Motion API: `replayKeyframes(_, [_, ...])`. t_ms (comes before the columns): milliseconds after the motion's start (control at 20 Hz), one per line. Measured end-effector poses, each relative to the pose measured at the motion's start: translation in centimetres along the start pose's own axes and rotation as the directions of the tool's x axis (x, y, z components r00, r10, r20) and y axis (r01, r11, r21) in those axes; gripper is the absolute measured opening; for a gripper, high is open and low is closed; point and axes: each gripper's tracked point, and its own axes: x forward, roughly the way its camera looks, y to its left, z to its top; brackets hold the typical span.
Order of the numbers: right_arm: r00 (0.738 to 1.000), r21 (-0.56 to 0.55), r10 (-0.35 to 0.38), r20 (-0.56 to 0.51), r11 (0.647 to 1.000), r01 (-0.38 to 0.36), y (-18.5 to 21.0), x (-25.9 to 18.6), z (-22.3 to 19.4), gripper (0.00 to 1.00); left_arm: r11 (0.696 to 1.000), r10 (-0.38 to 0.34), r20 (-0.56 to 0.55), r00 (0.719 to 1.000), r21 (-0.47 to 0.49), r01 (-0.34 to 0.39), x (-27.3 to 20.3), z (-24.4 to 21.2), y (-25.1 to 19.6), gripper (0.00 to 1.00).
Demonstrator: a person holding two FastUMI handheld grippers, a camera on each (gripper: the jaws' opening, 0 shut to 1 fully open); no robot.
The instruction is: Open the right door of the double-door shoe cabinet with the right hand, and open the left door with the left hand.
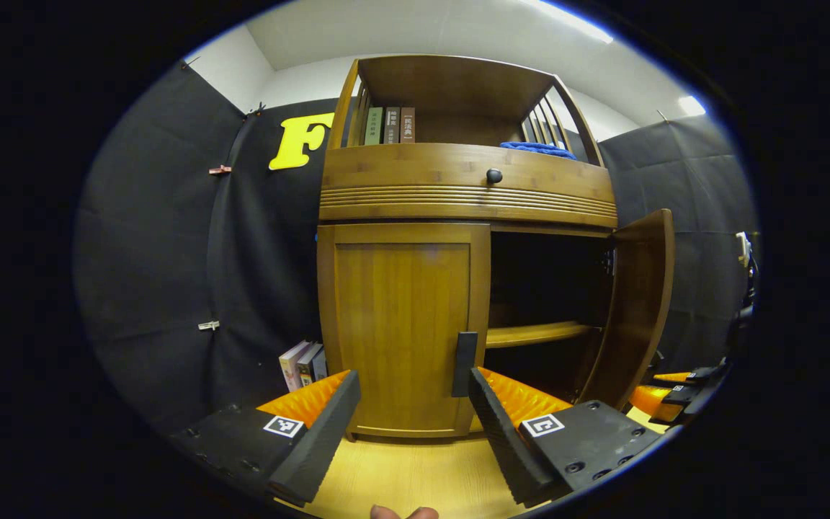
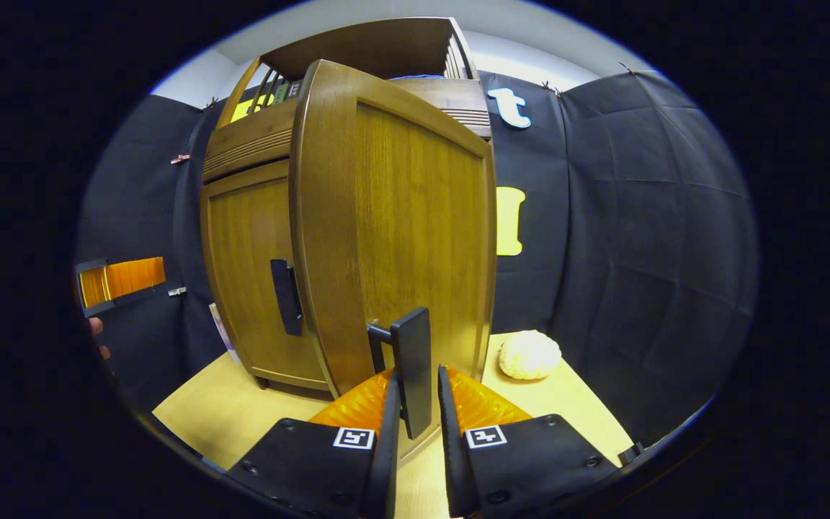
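Observation:
The wooden shoe cabinet [image 1: 458, 187] stands ahead in the left gripper view. Its left door [image 1: 400, 324] is closed, with a dark vertical handle [image 1: 465, 364] at its right edge. My left gripper [image 1: 411, 411] is open, low in front of this door, its right finger just below the handle. The right door [image 1: 635, 310] is swung open, showing a dark inside with a shelf [image 1: 537, 333]. In the right gripper view the right door [image 2: 415, 238] fills the middle, and my right gripper [image 2: 415, 425] is shut on its dark handle [image 2: 413, 367]. The left door's handle [image 2: 285, 295] shows beyond.
Books [image 1: 303, 362] lean against the cabinet's left foot on the pale wooden floor [image 1: 415, 476]. More books [image 1: 390, 125] and a blue cloth [image 1: 537, 148] sit on the top shelf, above a drawer knob [image 1: 493, 175]. A white lumpy ball [image 2: 529, 355] lies right of the open door.

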Motion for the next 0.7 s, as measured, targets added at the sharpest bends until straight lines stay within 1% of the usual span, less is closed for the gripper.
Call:
replayKeyframes(200, [0.999, 0.016, -0.041, 0.003, 0.999, 0.041, -2.4, -0.7, -0.1, 0.31, 1.000, -0.020, -0.003, 1.000, -0.001, 0.020, 0.0, -0.1, -0.7, 0.94])
replayKeyframes(300, [0.997, 0.021, -0.073, 0.004, 0.997, 0.073, -4.1, -0.8, 0.1, 0.31, 1.000, -0.029, -0.003, 1.000, -0.004, 0.029, 0.1, -0.1, -1.0, 0.94])
replayKeyframes(400, [0.996, 0.034, -0.084, 0.002, 0.996, 0.083, -5.6, -0.9, 0.3, 0.31, 0.999, -0.037, -0.006, 0.999, -0.006, 0.037, 0.1, -0.3, -1.4, 0.94])
replayKeyframes(450, [0.994, 0.030, -0.105, 0.011, 0.994, 0.105, -6.9, -0.5, 0.2, 0.31, 0.999, -0.041, -0.008, 0.999, -0.007, 0.041, 0.2, -0.3, -1.6, 0.94])
replayKeyframes(500, [0.994, 0.040, -0.113, -0.001, 0.993, 0.113, -7.5, -4.2, 1.0, 0.36, 0.999, -0.046, -0.009, 0.999, -0.009, 0.046, 0.2, -0.4, -1.7, 0.94])
replayKeyframes(550, [0.992, 0.047, -0.122, 0.002, 0.991, 0.122, -10.0, -1.9, 0.8, 0.11, 0.999, -0.051, -0.009, 0.999, -0.010, 0.051, 0.3, -0.4, -2.0, 0.92])
replayKeyframes(600, [0.996, 0.077, -0.092, -0.011, 0.993, 0.093, -10.9, -1.1, 0.8, 0.08, 0.998, -0.057, -0.009, 0.998, -0.011, 0.057, 0.4, -0.3, -2.2, 0.92])
replayKeyframes(650, [0.997, 0.094, -0.069, -0.019, 0.993, 0.070, -11.0, -1.2, 0.9, 0.08, 0.998, -0.062, -0.009, 0.998, -0.012, 0.062, 0.5, -0.3, -2.5, 0.92])
replayKeyframes(700, [0.999, 0.083, -0.051, -0.018, 0.995, 0.052, -11.3, -0.9, 1.2, 0.08, 0.998, -0.069, -0.009, 0.998, -0.012, 0.069, 0.7, -0.4, -2.8, 0.94])
